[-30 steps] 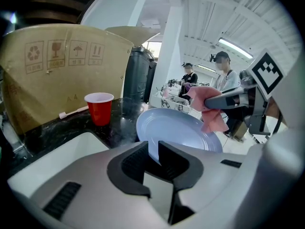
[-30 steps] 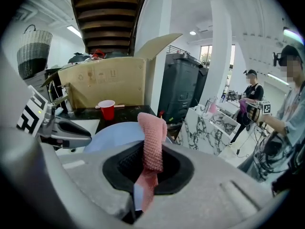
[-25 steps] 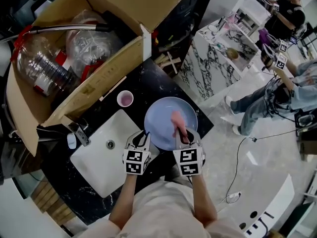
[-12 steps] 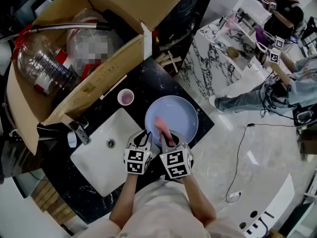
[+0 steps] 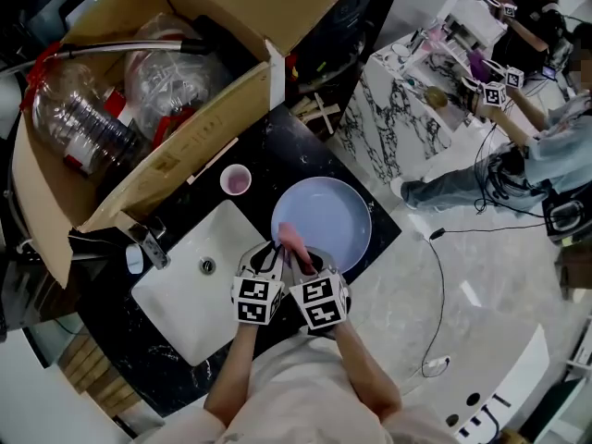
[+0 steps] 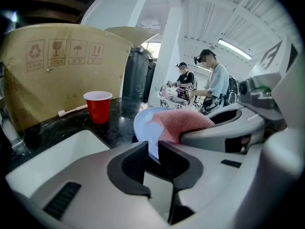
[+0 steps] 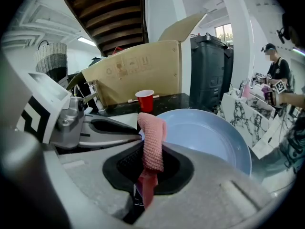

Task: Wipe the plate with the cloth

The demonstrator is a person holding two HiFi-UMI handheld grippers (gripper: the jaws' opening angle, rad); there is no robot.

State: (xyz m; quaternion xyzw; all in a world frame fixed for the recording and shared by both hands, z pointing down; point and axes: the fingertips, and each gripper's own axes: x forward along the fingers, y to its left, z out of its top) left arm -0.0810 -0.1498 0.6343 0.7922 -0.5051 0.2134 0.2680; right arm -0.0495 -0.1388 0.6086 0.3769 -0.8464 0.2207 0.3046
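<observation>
Two holds on show: the left gripper [image 6: 152, 151] is pinched onto the near rim of the blue plate [image 6: 143, 125], and the right gripper [image 7: 151, 168] is clamped on the pink cloth [image 7: 152, 137] at the plate's near-left edge. The plate looks stiff, glossy and probably slippery and breakable, so the rim suits; the cloth's limp and light. The head view places the plate over the dark surface [image 5: 277, 166] beside the sink [image 5: 199, 289]. Only the left gripper view shows that rim grip.
</observation>
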